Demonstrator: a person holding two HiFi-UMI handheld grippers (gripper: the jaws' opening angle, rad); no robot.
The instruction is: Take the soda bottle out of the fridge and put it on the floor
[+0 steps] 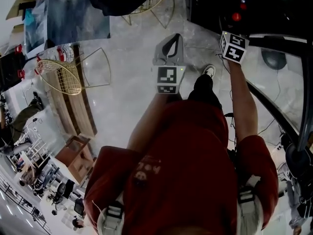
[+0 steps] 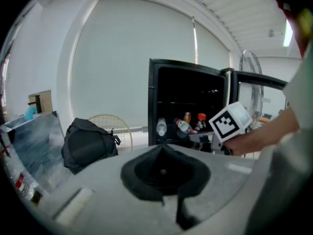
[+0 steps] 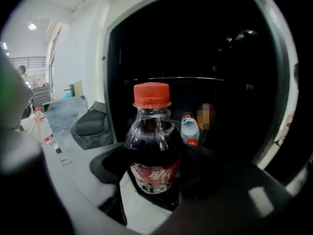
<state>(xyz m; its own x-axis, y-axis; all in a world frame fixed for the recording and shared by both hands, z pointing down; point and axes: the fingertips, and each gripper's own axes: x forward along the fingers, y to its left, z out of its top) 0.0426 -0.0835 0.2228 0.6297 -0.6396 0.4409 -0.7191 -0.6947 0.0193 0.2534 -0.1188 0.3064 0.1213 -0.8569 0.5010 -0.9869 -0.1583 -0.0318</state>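
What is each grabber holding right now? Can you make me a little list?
right gripper: shut on the soda bottle
soda bottle: upright, red cap, dark drink, held at the open fridge, not yet on the floor
left gripper: shut, nothing in it
fridge: black, door open
other bottles: inside the fridge
black bag: to the fridge's left in the left gripper view

soda bottle (image 3: pixel 152 141): red cap, dark cola, upright | fridge (image 3: pixel 220 48): black, door open, apparently just behind bottle
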